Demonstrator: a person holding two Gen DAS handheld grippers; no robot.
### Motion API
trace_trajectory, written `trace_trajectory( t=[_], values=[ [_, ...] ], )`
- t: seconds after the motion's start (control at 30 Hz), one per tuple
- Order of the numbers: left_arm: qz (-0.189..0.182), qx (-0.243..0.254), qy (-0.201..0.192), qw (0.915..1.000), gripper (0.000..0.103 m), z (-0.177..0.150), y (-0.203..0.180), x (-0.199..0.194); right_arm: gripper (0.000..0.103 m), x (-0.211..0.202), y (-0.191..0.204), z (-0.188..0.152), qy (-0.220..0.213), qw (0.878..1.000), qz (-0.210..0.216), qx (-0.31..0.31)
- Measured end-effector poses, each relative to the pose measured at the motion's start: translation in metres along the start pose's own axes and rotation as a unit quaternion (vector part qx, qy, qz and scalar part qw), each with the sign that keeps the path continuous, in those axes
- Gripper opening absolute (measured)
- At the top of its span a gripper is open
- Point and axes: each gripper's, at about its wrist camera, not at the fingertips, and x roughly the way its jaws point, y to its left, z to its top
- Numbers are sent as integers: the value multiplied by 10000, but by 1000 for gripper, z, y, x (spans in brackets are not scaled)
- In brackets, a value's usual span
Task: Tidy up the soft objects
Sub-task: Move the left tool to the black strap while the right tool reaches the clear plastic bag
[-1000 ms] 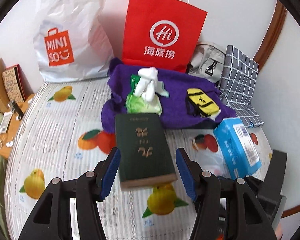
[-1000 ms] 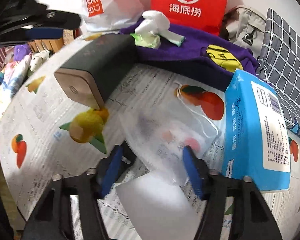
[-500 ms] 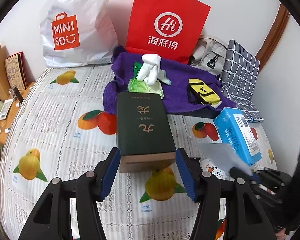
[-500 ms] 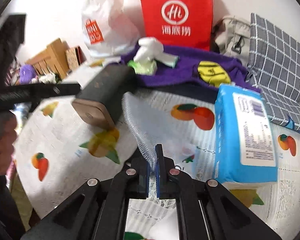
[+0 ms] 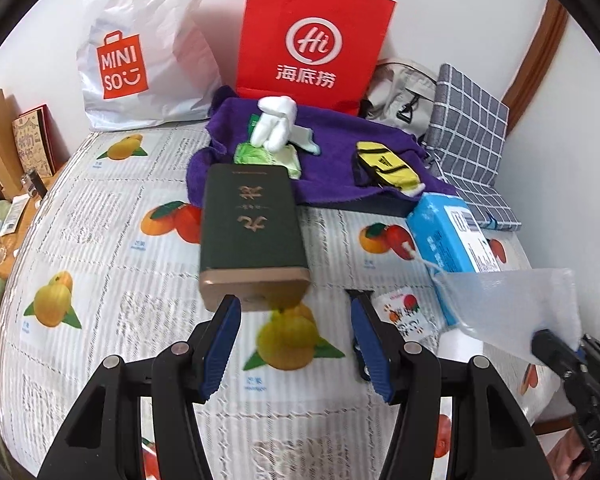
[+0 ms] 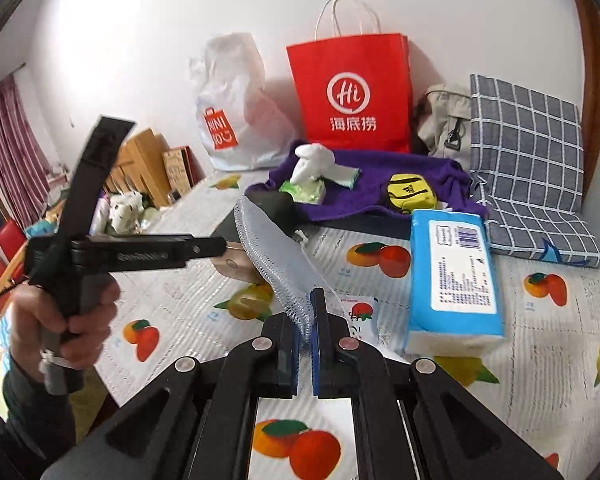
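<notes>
My right gripper is shut on a white mesh drawstring pouch and holds it lifted above the table; the pouch also shows in the left wrist view. My left gripper is open and empty, just in front of the near end of a dark green box. A purple towel at the back carries a white plush, a green tissue pack and a yellow pouch. A blue tissue pack lies to the right.
A red paper bag and a white Miniso bag stand against the wall. A grey checked cushion and a beige bag are at the back right. A small strawberry-print packet lies on the fruit-print tablecloth.
My right gripper closed on the mesh pouch and lifted it off the table. My left gripper drew back a little from the dark green box.
</notes>
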Motion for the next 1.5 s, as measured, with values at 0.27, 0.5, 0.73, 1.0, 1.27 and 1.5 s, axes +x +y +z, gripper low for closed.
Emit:
trace_trajectory(
  t=[0.27, 0.5, 0.73, 1.0, 1.27, 1.5],
  values=[
    [88, 214, 123, 9997, 55, -18, -28, 11, 5, -36, -28, -24, -164, 9988, 244, 399],
    [67, 350, 382, 9986, 55, -32, -48, 45, 5, -39, -67, -62, 170, 9933, 620, 960],
    [322, 740, 633, 9947, 55, -38, -70, 84, 5, -19, -114, -95, 629, 9840, 451, 1605],
    [579, 792, 552, 9936, 55, -36, -52, 86, 14, -4, -141, -105, 854, 9817, 24, 1701],
    [411, 1324, 442, 9894, 35, -34, -76, 94, 77, -5, -147, -103, 714, 9804, -16, 1839],
    [334, 1380, 462, 9888, 20, -35, -81, 92, 79, 20, -129, -96, 950, 9809, -25, 1700]
  ],
)
